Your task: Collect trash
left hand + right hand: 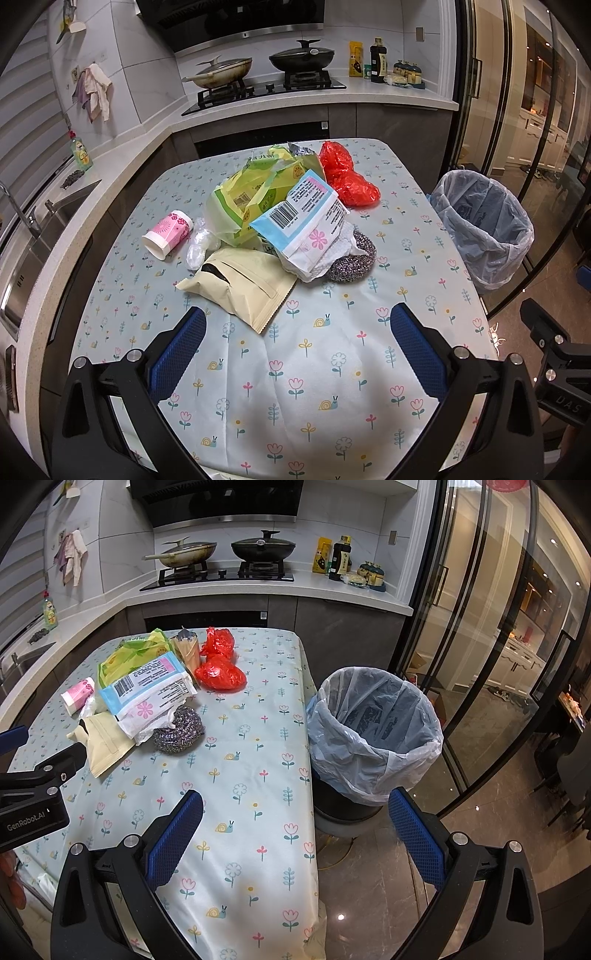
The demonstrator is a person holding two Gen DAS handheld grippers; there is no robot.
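Presently both grippers, left gripper (297, 328) and right gripper (295, 812), are hovering agape and empty; trash pile (280, 221) is lying left of the lined bin (373, 734), apparently empty. Advise taking the nearest beige pouch (240, 284) first.

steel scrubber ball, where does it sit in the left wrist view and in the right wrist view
Left wrist view: the steel scrubber ball sits just right of centre, at the pile's near right edge, tucked under the white-and-blue packet.
Right wrist view: the ball sits left of centre, under that packet.
Shared landmark: the lined trash bin, right of the table in both.
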